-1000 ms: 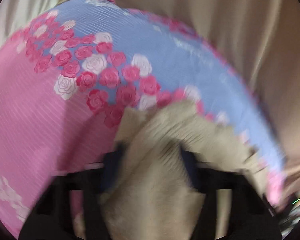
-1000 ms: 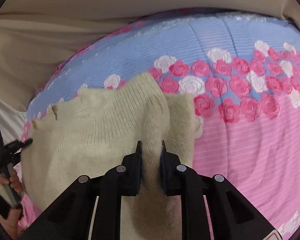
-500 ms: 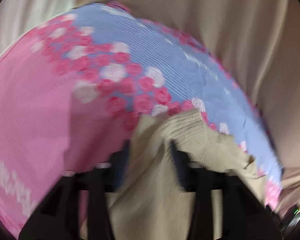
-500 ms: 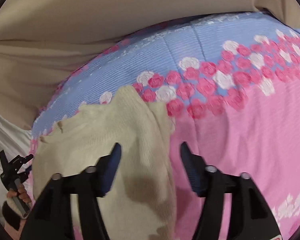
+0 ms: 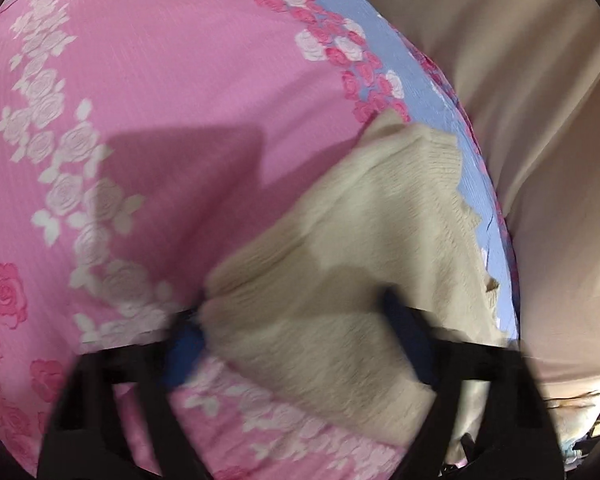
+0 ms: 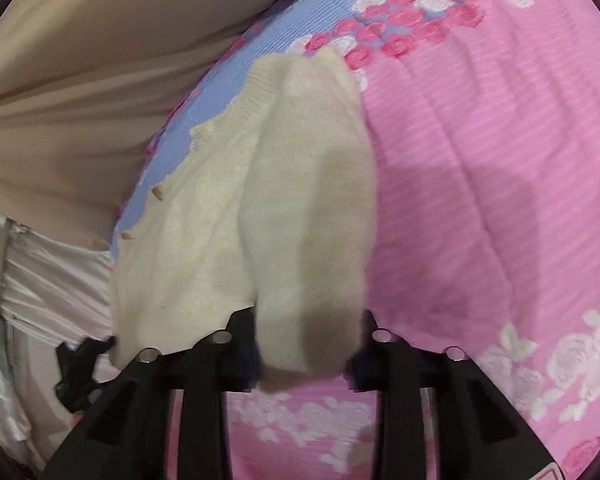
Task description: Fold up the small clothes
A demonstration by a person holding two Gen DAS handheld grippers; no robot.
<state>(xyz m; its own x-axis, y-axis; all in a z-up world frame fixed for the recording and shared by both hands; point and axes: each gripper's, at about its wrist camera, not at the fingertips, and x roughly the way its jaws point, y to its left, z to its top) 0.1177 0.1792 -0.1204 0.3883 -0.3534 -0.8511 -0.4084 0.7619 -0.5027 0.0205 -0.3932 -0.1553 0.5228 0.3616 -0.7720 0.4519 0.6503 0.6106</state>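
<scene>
A cream knit sweater (image 5: 352,248) lies folded on a pink and blue rose-print bedspread (image 5: 172,92). In the left wrist view my left gripper (image 5: 300,344) is open, its blue-padded fingers spread either side of the sweater's near edge. In the right wrist view the sweater (image 6: 284,184) lies with a sleeve folded over its body. My right gripper (image 6: 306,344) is open, its fingers wide apart around the sleeve's near end. The left gripper's black tip (image 6: 80,364) shows at the lower left there.
Beige fabric (image 5: 540,120) drapes beyond the bedspread's blue edge. In the right wrist view the beige fabric (image 6: 80,80) fills the upper left and white satin cloth (image 6: 28,300) lies at the lower left. The bedspread (image 6: 480,160) stretches to the right of the sweater.
Both grippers were shut on the sweater and have opened and let it go. Both have drawn back and swung, so the sweater now lies flat on the bedspread.
</scene>
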